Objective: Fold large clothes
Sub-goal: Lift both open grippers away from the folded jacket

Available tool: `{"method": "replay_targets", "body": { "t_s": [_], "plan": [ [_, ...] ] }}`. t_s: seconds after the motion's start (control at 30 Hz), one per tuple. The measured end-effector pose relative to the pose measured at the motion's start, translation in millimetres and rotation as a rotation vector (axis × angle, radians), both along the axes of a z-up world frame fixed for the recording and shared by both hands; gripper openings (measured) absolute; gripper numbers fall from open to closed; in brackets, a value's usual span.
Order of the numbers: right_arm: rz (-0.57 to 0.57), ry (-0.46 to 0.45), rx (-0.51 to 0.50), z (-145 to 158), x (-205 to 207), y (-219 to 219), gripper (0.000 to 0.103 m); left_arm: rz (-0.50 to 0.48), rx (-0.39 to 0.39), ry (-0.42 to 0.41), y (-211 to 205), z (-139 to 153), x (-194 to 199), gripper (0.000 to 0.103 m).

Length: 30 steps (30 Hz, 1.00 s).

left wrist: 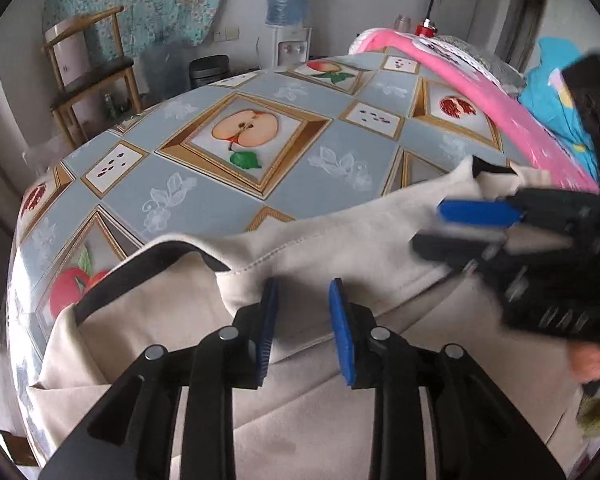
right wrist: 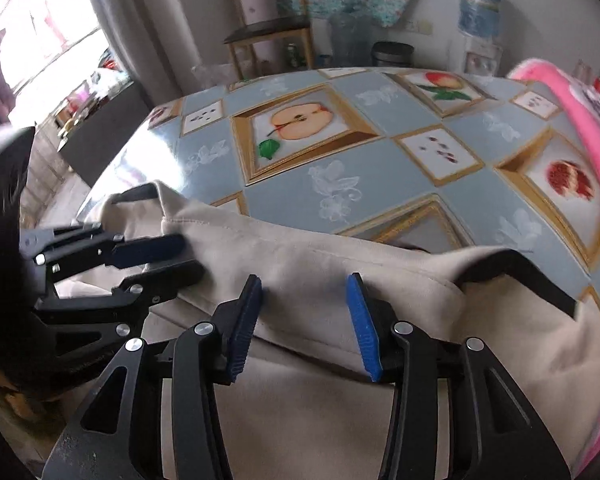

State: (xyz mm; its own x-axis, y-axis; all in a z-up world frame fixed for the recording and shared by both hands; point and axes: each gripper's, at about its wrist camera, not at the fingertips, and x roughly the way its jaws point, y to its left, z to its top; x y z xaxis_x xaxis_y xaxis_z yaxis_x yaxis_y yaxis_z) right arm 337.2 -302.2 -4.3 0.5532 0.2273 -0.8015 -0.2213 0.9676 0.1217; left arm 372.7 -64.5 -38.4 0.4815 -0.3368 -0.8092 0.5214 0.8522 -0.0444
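- The beige garment (left wrist: 332, 248), trimmed in black at its openings, lies spread across the near half of the table (left wrist: 204, 200), which wears a cloth printed with framed fruit.
- We see its stitched, folded edge running across both wrist views, with the flat body of the fabric below it towards us.
- Our left gripper (left wrist: 303, 292) hangs over that fold with its blue pads part-way apart; the cloth lies under the gap, and neither pad visibly presses on it.
- Our right gripper (right wrist: 305, 288) stands likewise over the fold, its jaws somewhat wider, the fabric beneath and nothing pinched between them.
- In the right wrist view the left gripper reaches in from the left, just beside the collar end of the garment.
- A pink basket (left wrist: 512, 116) sits at the table's right edge, well apart from the garment's middle.
- A wooden chair (left wrist: 88, 68) and a water dispenser (left wrist: 288, 20) stand by the far wall.
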Motion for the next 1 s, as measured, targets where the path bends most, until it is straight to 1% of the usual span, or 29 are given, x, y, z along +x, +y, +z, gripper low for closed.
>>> {"method": "replay_targets", "body": {
  "t_s": [0.07,0.13,0.17,0.2,0.27,0.3,0.37,0.4,0.57,0.67,0.7,0.77,0.83,0.93,1.0],
  "plan": [
    [-0.020,-0.015,-0.026,3,-3,-6,0.042,0.000,-0.008,-0.001,2,-1,-1,0.026],
    [-0.047,0.039,-0.029,-12,3,-15,0.041,0.001,-0.017,0.004,2,-1,1,0.026],
    [-0.048,0.049,-0.016,-20,4,-17,0.040,0.000,-0.018,0.004,2,-2,1,0.026],
    [-0.039,0.032,-0.025,-20,3,-16,0.040,-0.002,-0.015,0.000,2,-2,0,0.026],
    [-0.043,0.044,-0.029,-18,3,-15,0.040,-0.003,-0.016,-0.002,2,-2,0,0.026],
    [-0.061,0.056,0.000,-12,2,-19,0.040,-0.002,-0.021,0.002,3,-2,0,0.026],
    [-0.078,0.036,0.035,0,-3,-24,0.040,0.002,-0.024,0.012,5,1,0,0.026],
    [-0.092,0.013,0.047,11,-9,-29,0.042,0.009,-0.025,0.008,7,6,-1,0.026],
    [-0.127,-0.047,0.103,52,-40,-49,0.066,0.048,-0.045,-0.054,22,43,-17,0.031],
    [-0.141,-0.083,0.104,74,-69,-58,0.074,0.085,-0.069,-0.078,41,68,-34,0.034],
    [-0.143,-0.092,0.107,80,-79,-60,0.075,0.107,-0.073,-0.078,50,76,-43,0.035],
    [-0.139,-0.101,0.115,84,-96,-62,0.081,0.148,-0.103,-0.053,72,87,-62,0.036],
    [-0.128,-0.102,0.120,87,-119,-58,0.083,0.176,-0.137,-0.035,91,93,-81,0.037],
    [-0.094,-0.100,0.142,84,-153,-48,0.085,0.222,-0.162,-0.019,122,96,-117,0.037],
    [-0.051,-0.085,0.161,75,-174,-35,0.085,0.250,-0.174,-0.007,141,92,-142,0.038]
  ]
}}
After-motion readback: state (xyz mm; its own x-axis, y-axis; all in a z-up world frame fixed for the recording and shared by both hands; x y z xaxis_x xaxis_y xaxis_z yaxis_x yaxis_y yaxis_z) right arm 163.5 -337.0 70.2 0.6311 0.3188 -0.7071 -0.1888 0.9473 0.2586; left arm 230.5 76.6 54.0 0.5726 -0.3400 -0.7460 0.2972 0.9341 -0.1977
